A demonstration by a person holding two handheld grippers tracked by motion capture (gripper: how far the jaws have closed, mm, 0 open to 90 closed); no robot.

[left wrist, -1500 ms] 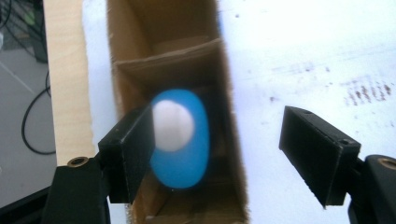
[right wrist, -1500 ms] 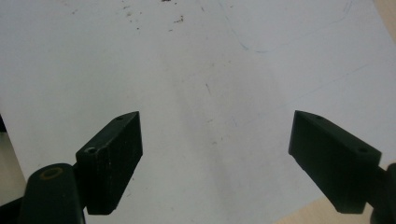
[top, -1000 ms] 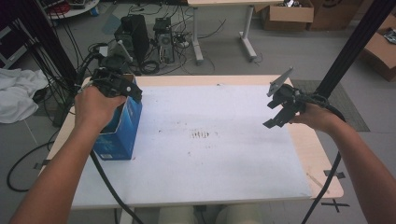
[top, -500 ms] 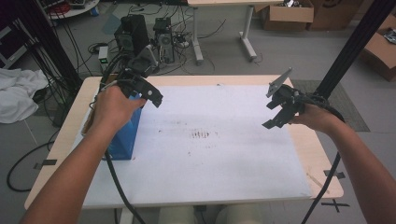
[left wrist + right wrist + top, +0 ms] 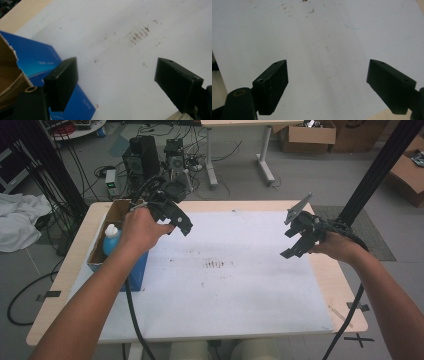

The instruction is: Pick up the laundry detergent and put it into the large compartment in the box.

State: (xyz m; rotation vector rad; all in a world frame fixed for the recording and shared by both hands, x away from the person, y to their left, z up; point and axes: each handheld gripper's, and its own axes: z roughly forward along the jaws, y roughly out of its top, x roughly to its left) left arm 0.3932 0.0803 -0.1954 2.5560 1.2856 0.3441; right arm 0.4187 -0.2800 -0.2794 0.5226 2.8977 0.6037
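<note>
One blue box (image 5: 119, 255), top open, at the table's (image 5: 260, 320) left edge; white print on its side too small to read. One blue bottle with white cap (image 5: 111, 240) stands inside. Left gripper (image 5: 181, 222) just right of the box, jaws wide apart, empty. Right gripper (image 5: 294, 241) far right, jaws spread, empty. One brown smudge patch (image 5: 215, 264) mid-table.

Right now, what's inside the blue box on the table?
Inside the open blue cardboard box stands a blue bottle with a white cap. The left hand covers part of the opening, so anything else in there is hidden.
</note>
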